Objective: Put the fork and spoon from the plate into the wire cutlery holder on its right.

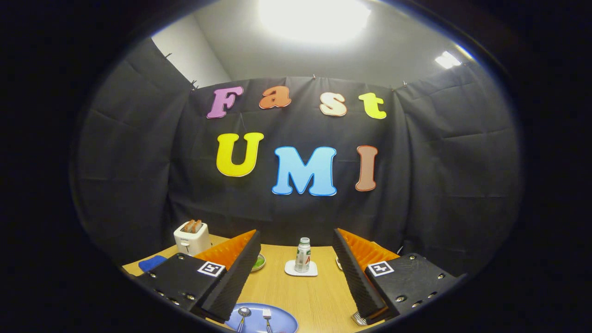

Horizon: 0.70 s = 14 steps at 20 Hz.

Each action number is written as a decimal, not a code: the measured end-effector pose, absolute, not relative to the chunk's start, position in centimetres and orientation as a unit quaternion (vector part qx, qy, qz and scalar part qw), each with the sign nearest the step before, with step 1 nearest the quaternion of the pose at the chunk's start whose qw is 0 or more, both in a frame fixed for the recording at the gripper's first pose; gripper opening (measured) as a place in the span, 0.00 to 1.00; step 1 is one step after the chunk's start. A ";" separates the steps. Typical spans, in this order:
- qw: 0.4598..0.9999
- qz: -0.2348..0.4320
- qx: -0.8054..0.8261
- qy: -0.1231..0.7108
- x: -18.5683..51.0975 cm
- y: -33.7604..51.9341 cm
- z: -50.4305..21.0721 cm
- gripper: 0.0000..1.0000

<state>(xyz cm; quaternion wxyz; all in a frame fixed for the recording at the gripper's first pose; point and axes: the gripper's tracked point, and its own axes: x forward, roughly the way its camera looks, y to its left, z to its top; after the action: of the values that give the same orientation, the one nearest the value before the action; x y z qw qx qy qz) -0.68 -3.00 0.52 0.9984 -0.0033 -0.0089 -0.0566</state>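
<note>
Claw (303, 277) spread wide, fingers well apart, gripping nothing, held above the wooden desk (319, 296). Blue plate (277, 319) sits low between the fingers, nearer the left one; spoon (243, 315) and fork (267, 318) lie side by side on it, spoon left of fork. Wire cutlery holder (359, 318) peeks out under the right finger, mostly hidden. Beyond the fingers, a small bottle (303, 254) stands upright on a white coaster (300, 270). Toaster (192, 237) with bread in its slots at far left, blue cloth (151, 262) near it. Green item (259, 262) partly behind left finger.
</note>
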 end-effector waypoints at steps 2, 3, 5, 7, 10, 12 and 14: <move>0.998 -0.061 -0.008 -0.006 -0.9 -3.2 0.4 0.96; 0.998 -0.063 -0.012 0.000 -1.0 -3.2 -0.1 0.96; 0.998 -0.060 -0.021 0.017 -1.2 -3.1 -1.2 0.96; 0.997 -0.060 -0.026 0.032 -1.4 -2.9 -1.8 0.96; 0.997 -0.060 -0.026 0.038 -1.0 -2.6 -2.1 0.96; 0.997 -0.057 -0.027 0.046 -0.8 -2.3 -2.6 0.96; 0.996 -0.051 -0.031 0.060 -0.7 -1.9 -3.6 0.96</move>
<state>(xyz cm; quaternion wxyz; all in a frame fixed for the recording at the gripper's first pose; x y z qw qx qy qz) -0.70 -1.87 -3.60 0.9964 -0.0314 0.0599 -0.0511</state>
